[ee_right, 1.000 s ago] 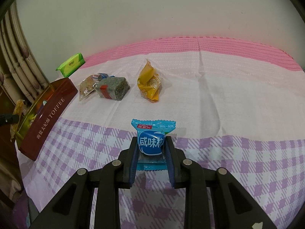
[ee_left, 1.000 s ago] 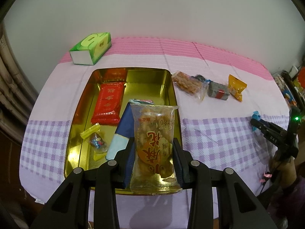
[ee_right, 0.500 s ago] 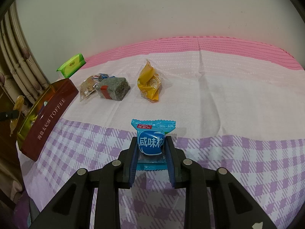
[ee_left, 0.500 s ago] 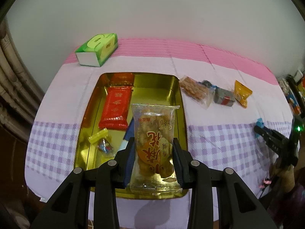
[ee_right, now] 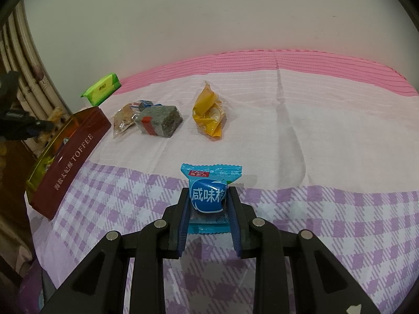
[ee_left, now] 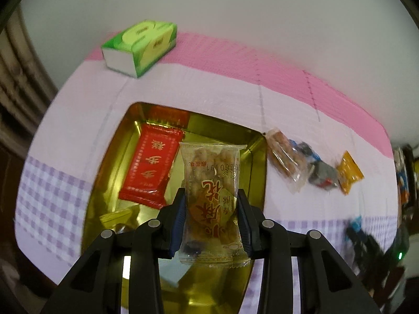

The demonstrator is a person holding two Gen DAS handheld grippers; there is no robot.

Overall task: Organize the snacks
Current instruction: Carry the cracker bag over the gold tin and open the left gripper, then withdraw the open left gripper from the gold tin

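My left gripper (ee_left: 210, 196) is shut on a clear packet of brown fried snack (ee_left: 212, 196) and holds it above the gold tin tray (ee_left: 258, 162). In the tray lie a red packet (ee_left: 150, 167) and a small yellow packet (ee_left: 117, 216). My right gripper (ee_right: 208, 196) is shut on a blue candy packet (ee_right: 209, 191), low over the purple-checked cloth. On the cloth beyond it lie a yellow packet (ee_right: 209, 112), a grey block snack (ee_right: 159, 120) and a clear packet (ee_right: 123, 120). The tray shows at the left as a brown TOFFEE tin (ee_right: 70, 157).
A green tissue pack (ee_left: 141, 47) sits at the table's back left, also in the right wrist view (ee_right: 102, 89). The same three loose snacks lie right of the tray (ee_left: 314, 167). A wall stands behind the table; curtains hang at the left.
My left gripper has moved forward over the tray with the snack packet, tilting left. My right gripper with the blue packet has stayed still.
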